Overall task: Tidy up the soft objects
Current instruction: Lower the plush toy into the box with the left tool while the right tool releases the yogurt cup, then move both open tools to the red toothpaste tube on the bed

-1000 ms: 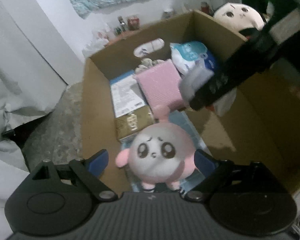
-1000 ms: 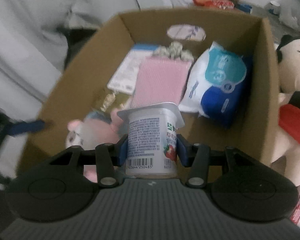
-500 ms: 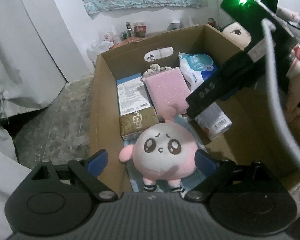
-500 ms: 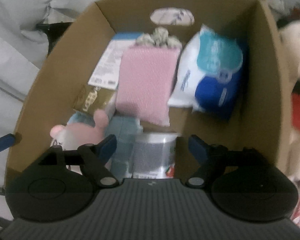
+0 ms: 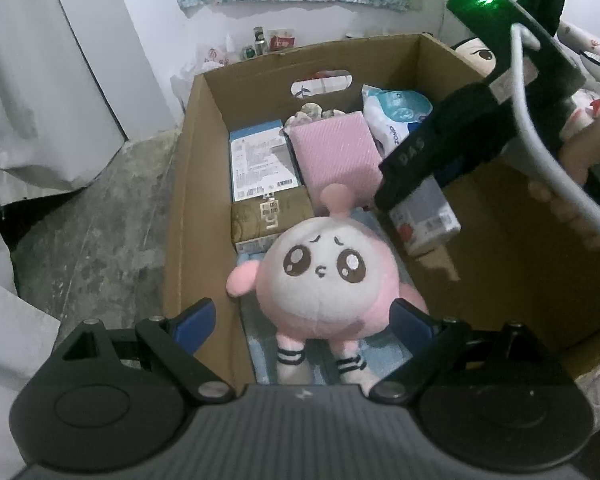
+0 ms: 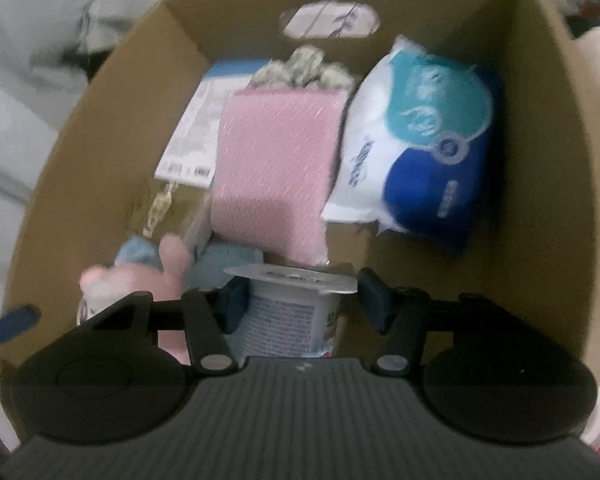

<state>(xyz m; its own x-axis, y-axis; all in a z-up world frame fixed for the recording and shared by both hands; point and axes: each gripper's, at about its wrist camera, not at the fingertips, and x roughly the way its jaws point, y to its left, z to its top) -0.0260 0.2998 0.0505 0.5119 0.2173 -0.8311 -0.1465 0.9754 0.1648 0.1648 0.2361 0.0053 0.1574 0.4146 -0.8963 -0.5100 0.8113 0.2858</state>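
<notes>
A cardboard box holds a pink round plush, a pink padded pouch, a blue-white tissue pack and a yogurt cup. My left gripper is open, its fingers either side of the plush, not touching it. My right gripper is open inside the box; the yogurt cup stands between its fingers, free of the pads. The right gripper also shows in the left wrist view, above the cup.
The box also holds a blue-white flat carton, a brown packet and a light blue cloth under the plush. A large plush doll sits outside the box's right wall. Grey floor lies left of the box.
My right gripper lowered the yogurt cup into the box and opened, letting it go. My left gripper stayed open and rose back a little from the plush.
</notes>
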